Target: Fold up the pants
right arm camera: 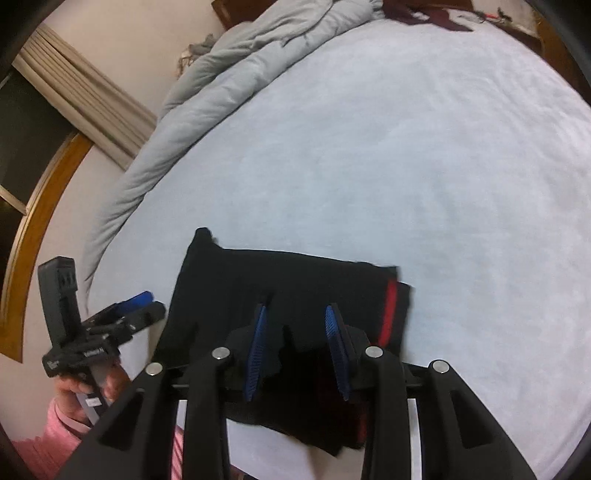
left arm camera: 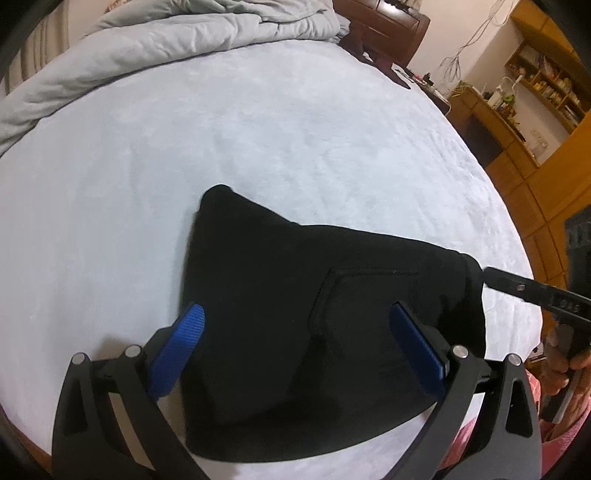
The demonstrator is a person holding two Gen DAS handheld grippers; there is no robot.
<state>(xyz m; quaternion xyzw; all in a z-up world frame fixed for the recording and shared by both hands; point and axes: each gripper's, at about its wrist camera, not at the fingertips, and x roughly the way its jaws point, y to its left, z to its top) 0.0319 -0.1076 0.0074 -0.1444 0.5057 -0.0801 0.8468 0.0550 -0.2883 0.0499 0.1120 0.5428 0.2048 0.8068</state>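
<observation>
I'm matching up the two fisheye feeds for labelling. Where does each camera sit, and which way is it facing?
Left wrist: on the left gripper, angled down at the black pants on the bed; the other gripper and hand show at right.
Right wrist: on the right gripper, angled down at the pants' red-striped edge; the other gripper, hand and pink sleeve at left.
Shared: pants, bed, grey duvet.

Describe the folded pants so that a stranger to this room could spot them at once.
Start at the wide pale blue bed sheet with the crumpled grey quilt along its far edge. Near the front edge lies a flat black folded bundle of fabric pants. It is the only dark thing on the sheet, with a red stripe at one end.
</observation>
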